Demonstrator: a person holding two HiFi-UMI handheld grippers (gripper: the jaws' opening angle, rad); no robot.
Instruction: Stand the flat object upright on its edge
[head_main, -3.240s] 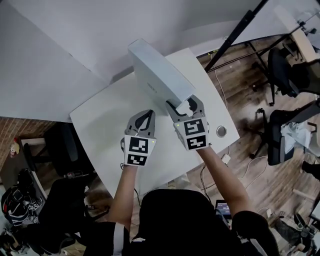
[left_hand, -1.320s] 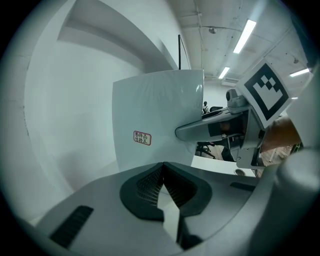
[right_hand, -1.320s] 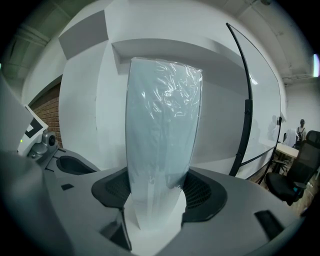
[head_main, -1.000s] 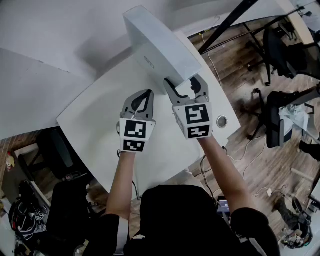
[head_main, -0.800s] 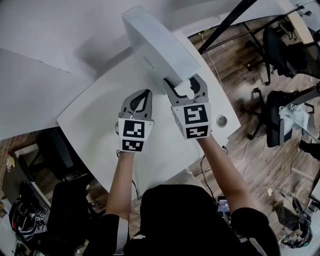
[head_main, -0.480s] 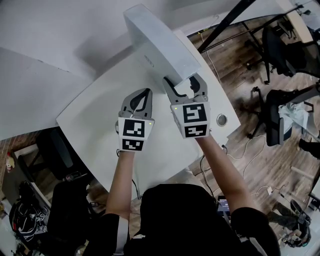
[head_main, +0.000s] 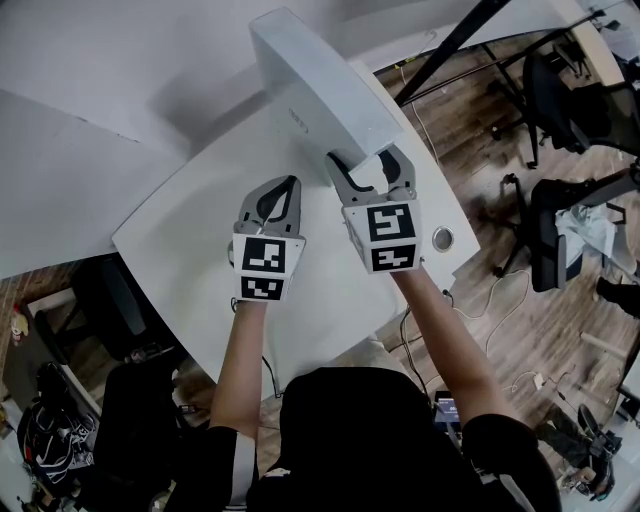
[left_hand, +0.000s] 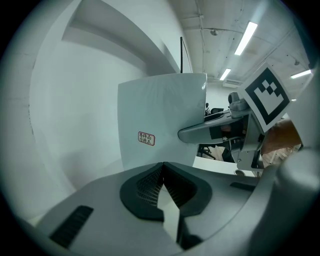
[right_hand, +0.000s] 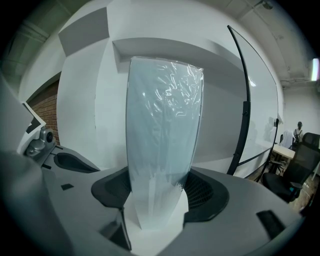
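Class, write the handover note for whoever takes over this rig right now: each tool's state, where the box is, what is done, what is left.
Left tool: shut, empty, beside the box and apart from it.
Right tool: shut on the box's near edge.
Box: white, plastic-wrapped, upright on the table; its label faces the left tool.
Done: box stands on edge, held.
Left: open the right tool and check the box stands alone; the left tool could steady it if it leans.
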